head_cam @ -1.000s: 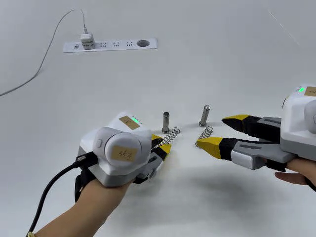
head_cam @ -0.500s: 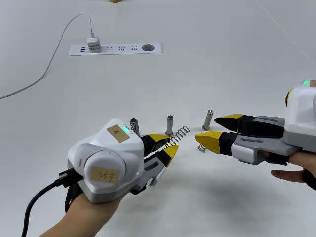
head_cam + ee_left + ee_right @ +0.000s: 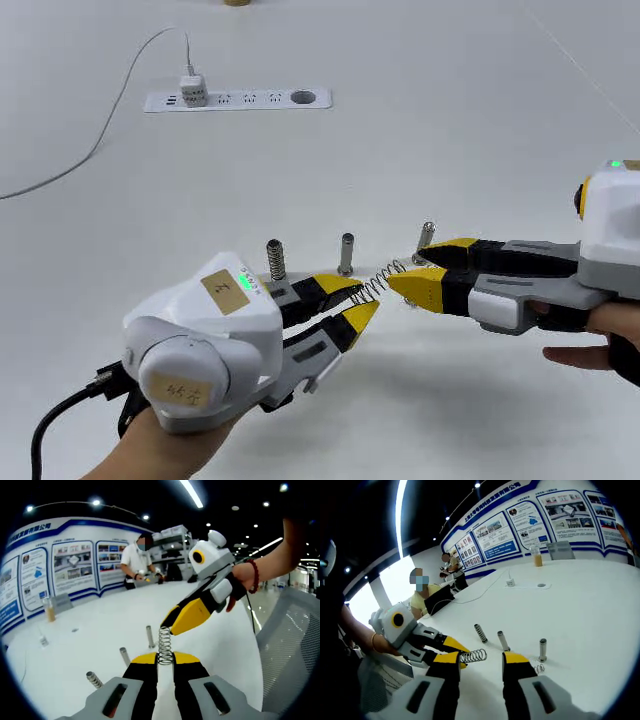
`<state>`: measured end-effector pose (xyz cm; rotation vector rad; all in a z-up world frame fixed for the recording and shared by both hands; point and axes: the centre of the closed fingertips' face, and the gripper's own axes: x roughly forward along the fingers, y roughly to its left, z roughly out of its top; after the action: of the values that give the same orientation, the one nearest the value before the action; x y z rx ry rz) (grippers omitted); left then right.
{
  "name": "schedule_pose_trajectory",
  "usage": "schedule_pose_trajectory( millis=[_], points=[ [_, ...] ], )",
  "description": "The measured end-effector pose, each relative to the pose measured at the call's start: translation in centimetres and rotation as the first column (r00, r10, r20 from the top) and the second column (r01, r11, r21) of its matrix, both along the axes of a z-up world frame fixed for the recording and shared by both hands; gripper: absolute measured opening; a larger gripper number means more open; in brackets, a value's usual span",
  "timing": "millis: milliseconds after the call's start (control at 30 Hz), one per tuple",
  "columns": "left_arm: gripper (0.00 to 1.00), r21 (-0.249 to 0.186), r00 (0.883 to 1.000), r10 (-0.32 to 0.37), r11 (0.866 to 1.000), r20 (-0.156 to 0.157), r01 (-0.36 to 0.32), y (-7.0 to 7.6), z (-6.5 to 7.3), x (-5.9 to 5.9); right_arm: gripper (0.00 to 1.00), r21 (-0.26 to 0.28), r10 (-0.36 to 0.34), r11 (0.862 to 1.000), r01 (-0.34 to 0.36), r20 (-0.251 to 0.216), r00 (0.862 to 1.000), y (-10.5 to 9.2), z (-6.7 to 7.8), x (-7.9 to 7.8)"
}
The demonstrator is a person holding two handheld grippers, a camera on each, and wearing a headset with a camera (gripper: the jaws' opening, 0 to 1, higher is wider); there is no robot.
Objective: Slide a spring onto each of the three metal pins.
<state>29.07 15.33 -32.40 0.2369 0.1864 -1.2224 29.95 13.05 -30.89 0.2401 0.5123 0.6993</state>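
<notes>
So, the big white surface (image 3: 480, 120) carries everything here. The left tongs (image 3: 358, 298) are clenched on one end of a held spring (image 3: 380, 283), which sticks out above the surface toward the right tongs (image 3: 410, 266). Those are released, with the jaws spread apart. In the right gripper view the held spring's free end sits just beside one yellow jaw tip, and I honestly can't tell if it touches. In the left gripper view the spring stands straight up from between the left tongs' tips.

Far back on the surface lies a white power strip (image 3: 240, 99) with a charger (image 3: 193, 88) plugged into it.

Just behind the tongs, three metal pins stand upright in a row. The left pin (image 3: 273, 245) already wears a fitted spring (image 3: 276, 266). The middle pin (image 3: 346, 253) is bare. The right pin (image 3: 426, 237) is bare too, and its base is hidden behind the right tongs.

In the right gripper view a small loose spring (image 3: 539, 668) lies on the surface just beside the right pin's base.
</notes>
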Motion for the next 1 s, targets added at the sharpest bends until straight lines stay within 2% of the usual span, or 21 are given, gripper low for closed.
schedule_pose_trajectory(
  millis=[100, 267, 400, 567, 733, 867, 1000],
  points=[
    [0.11, -0.001, 1.000, -0.020, 1.000, 0.024, 0.020, -0.1, 0.3, -0.3, 0.33, 0.045, 0.001, 0.999, -0.001, -0.020, 1.000, 0.2, 0.1, -0.2],
    [0.11, -0.005, 0.998, -0.042, 0.999, 0.046, 0.043, -0.1, 0.7, -0.7, 0.31, 0.078, 0.017, 0.997, -0.014, -0.038, 0.999, 0.5, 0.3, -0.5],
    [0.11, 0.000, 0.995, -0.062, 0.998, 0.074, 0.062, -0.1, 0.9, -1.1, 0.27, 0.129, 0.043, 0.991, -0.035, -0.061, 0.997, 1.0, 0.6, -1.0],
    [0.11, -0.008, 0.993, -0.075, 0.997, 0.088, 0.076, -0.2, 1.2, -1.2, 0.24, 0.147, 0.064, 0.988, -0.052, -0.079, 0.995, 1.5, 0.5, -1.4],
    [0.11, -0.007, 0.993, -0.078, 0.997, 0.088, 0.079, -0.1, 1.3, -1.2, 0.20, 0.182, 0.060, 0.982, -0.043, -0.086, 0.994, 1.6, 0.9, -1.4],
    [0.11, -0.006, 0.993, -0.075, 0.997, 0.088, 0.076, 0.0, 1.3, -1.2, 0.15, 0.186, 0.060, 0.982, -0.043, -0.085, 0.995, 1.6, 1.0, -1.4],
    [0.11, 0.017, 0.994, -0.073, 0.997, 0.081, 0.071, 0.0, 1.0, -1.2, 0.14, 0.191, 0.067, 0.980, -0.051, -0.082, 0.994, 1.7, 1.1, -1.5]
  ],
)
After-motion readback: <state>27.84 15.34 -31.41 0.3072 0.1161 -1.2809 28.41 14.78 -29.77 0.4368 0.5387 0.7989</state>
